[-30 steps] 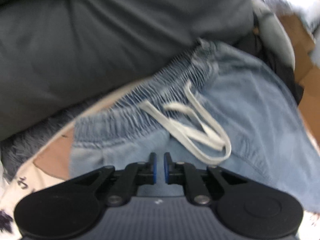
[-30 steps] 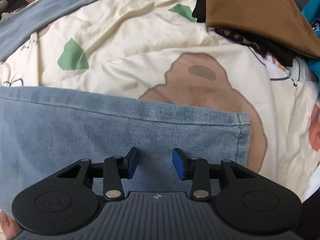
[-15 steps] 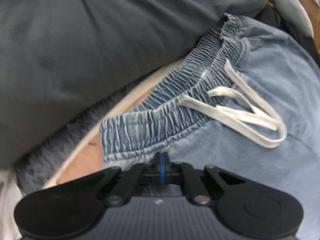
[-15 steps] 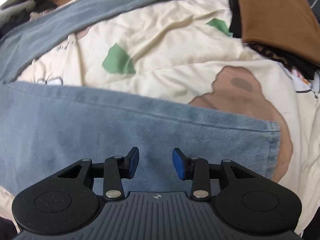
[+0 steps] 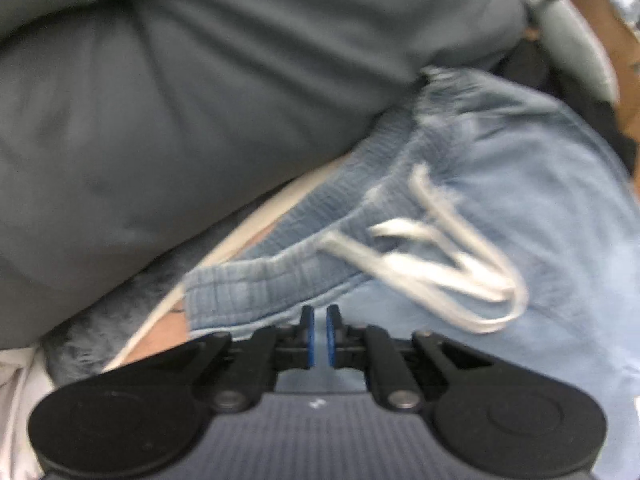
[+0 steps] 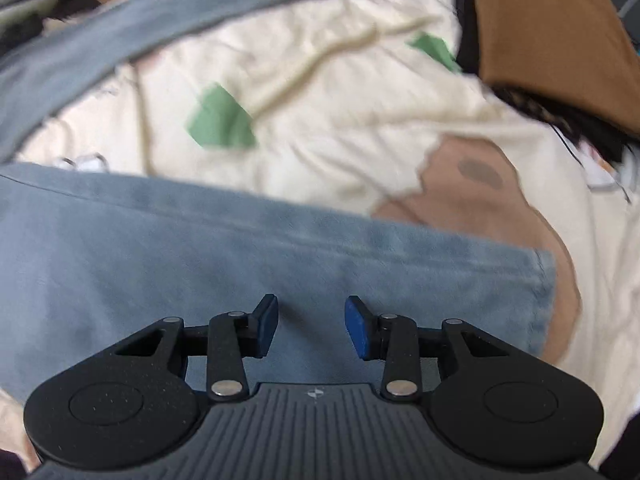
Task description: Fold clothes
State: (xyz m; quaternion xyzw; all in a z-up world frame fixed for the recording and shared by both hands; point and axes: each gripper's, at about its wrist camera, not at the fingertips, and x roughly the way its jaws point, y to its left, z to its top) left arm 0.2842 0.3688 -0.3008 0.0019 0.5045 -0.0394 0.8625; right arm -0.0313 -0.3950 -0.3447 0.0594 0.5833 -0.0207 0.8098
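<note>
Pants: light blue denim (image 5: 540,208), lying flat on a cream bedsheet (image 6: 320,100) printed with green and brown patches.
Waistband: elastic band (image 5: 280,276) runs on a slant from lower left to upper right in the left wrist view, with its near corner just ahead of the left claw.
Drawstring: white cord (image 5: 448,268) lies in loose loops on the denim just below the waistband.
Long axis: in the right wrist view the pant leg (image 6: 200,260) stretches left to right. Its hem (image 6: 544,300) is at the right end and its left end is cut off by the picture edge.
Left claw: left gripper (image 5: 319,336) has a narrow slit between its blue pads and the jaws are opening. Denim shows behind the slit, and I cannot tell whether any cloth is caught in it.
Right claw: right gripper (image 6: 311,328) has its pads well apart above the leg, with nothing pinched.
Neighbours: a dark grey cushion (image 5: 200,100) bulges over the far edge of the waistband. A brown garment (image 6: 540,32) and a grey-blue garment (image 6: 120,40) lie beyond the leg.
Hidden: the middle of the pants is in neither view, and the far end of the waistband goes under the cushion.
Blur: both views are smeared, so the drawstring ends and the sheet's print are hard to make out.
</note>
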